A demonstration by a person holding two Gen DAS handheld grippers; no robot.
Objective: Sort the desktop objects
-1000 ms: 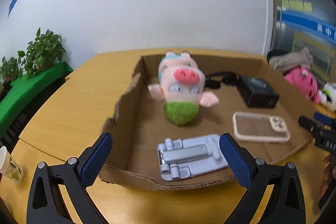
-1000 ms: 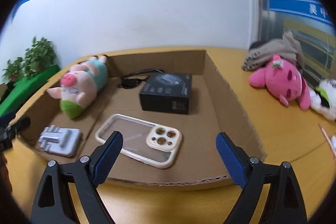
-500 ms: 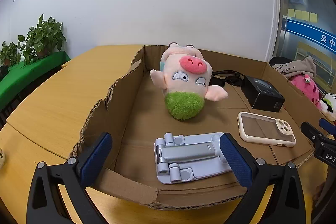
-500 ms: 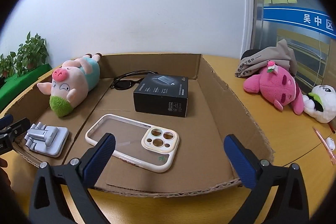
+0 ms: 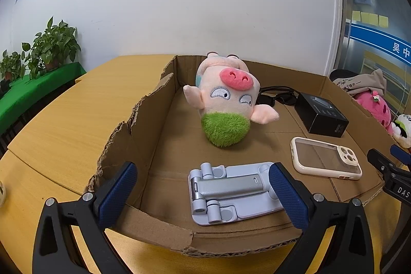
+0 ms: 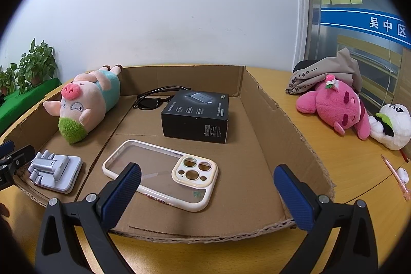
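Note:
A shallow cardboard tray [image 5: 151, 125] [image 6: 280, 127] lies on the wooden desk. In it are a pink pig plush [image 5: 226, 99] [image 6: 84, 99], a grey folded phone stand [image 5: 228, 189] [image 6: 55, 168], a clear phone case [image 5: 323, 158] [image 6: 159, 166], a black box [image 5: 321, 114] [image 6: 197, 114] and black sunglasses [image 6: 151, 102]. My left gripper [image 5: 203, 194] hangs open over the tray's near edge, straddling the phone stand without touching it. My right gripper [image 6: 208, 186] is open wide above the near end of the phone case, nothing between its pads.
Right of the tray lie a pink plush [image 6: 336, 107], a white panda plush [image 6: 393, 125], a grey cloth [image 6: 323, 71] and a pink pen with an earbud [image 6: 398, 176]. Potted plants [image 5: 51, 48] stand far left. A white wall closes the back.
The right gripper's jaws have spread a little wider. Both views have rolled and steadied slightly. Nothing in the tray has moved.

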